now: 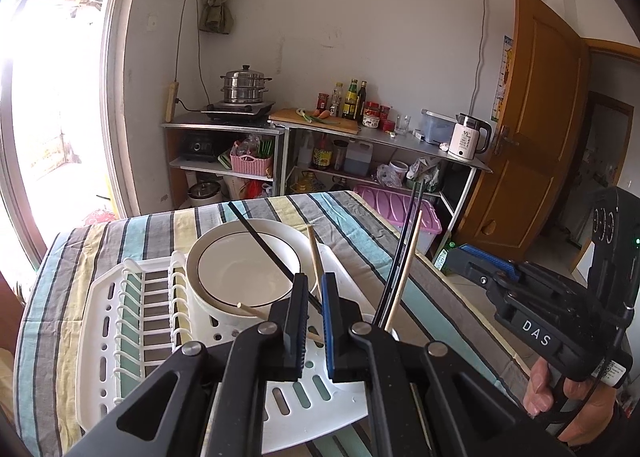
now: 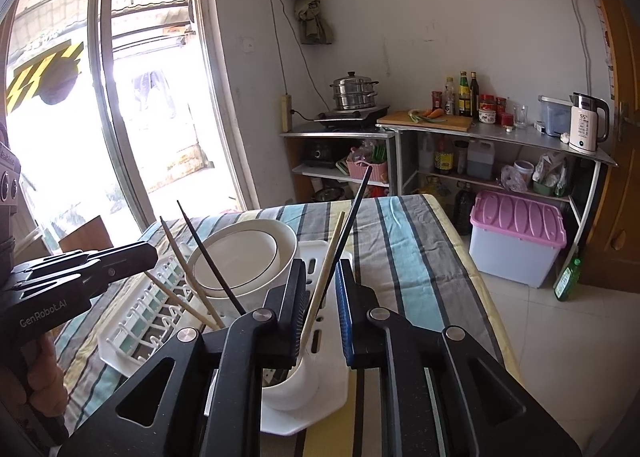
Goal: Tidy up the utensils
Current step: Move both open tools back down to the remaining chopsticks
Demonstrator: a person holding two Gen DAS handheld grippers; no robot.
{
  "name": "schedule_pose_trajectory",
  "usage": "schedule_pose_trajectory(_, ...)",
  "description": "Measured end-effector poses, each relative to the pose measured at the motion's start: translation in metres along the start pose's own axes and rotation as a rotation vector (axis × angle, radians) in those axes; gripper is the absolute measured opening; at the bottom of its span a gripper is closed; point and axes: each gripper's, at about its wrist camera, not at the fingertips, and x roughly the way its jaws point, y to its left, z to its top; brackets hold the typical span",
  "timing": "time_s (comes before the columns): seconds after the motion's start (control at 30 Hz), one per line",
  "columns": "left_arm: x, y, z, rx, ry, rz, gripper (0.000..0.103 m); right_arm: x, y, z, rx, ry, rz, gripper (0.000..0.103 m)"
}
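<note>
On the striped tablecloth (image 1: 72, 257) we see a white dish rack (image 1: 120, 321), its slotted ribs bare on the left side. Just right of the ribs, a white bowl with a dark rim line (image 1: 244, 265) sits in the rack, tilted toward us. A black chopstick (image 1: 264, 247) lies across the bowl's mouth, and its near end runs in between the fingers of our left gripper (image 1: 314, 321). The fingers stand close together with only a narrow gap, and we cannot tell whether they actually pinch the stick. A wooden chopstick (image 1: 315, 257) lies beside the bowl, and another light stick rests against the bowl's near rim.

Further right, a white cutlery holder (image 2: 296, 381) stands at the rack's corner with a black chopstick (image 2: 354, 209) and a wooden one (image 2: 326, 277) leaning upright in it. Our right gripper (image 2: 322, 317) hangs just over this holder, its fingers parted, with both sticks rising through the gap between them; contact is not clear.

Behind the table stand metal shelves with a steamer pot (image 1: 244, 89) and a white kettle (image 1: 466, 137).
</note>
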Motion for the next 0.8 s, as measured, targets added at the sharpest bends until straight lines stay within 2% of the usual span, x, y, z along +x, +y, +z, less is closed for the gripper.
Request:
schedule_pose_trajectory(0.17,-0.032,-0.005,-0.027,0.01,-0.011,0.014,0.008,-0.031,0.012,-0.018,-0.015,-0.007,0.013,0.02)
schedule_pose_trajectory(0.23,-0.046,-0.007,-0.042,0.013,-0.012,0.024,0.008,-0.046,0.016,-0.028,-0.026,-0.015,0.018,0.027)
schedule_pose_trajectory(0.3,-0.061,-0.008,-0.058,0.016,-0.01,0.03,0.008,-0.062,0.021,-0.04,-0.031,-0.02,0.026,0.029)
schedule_pose_trajectory(0.57,-0.11,-0.006,-0.126,0.011,0.015,0.069,0.008,-0.109,0.038,-0.083,-0.046,-0.016,0.044,0.029)
schedule_pose_trajectory(0.8,-0.135,-0.005,-0.165,-0.005,0.05,0.067,0.009,-0.129,0.053,-0.119,-0.053,0.038,0.073,0.029)
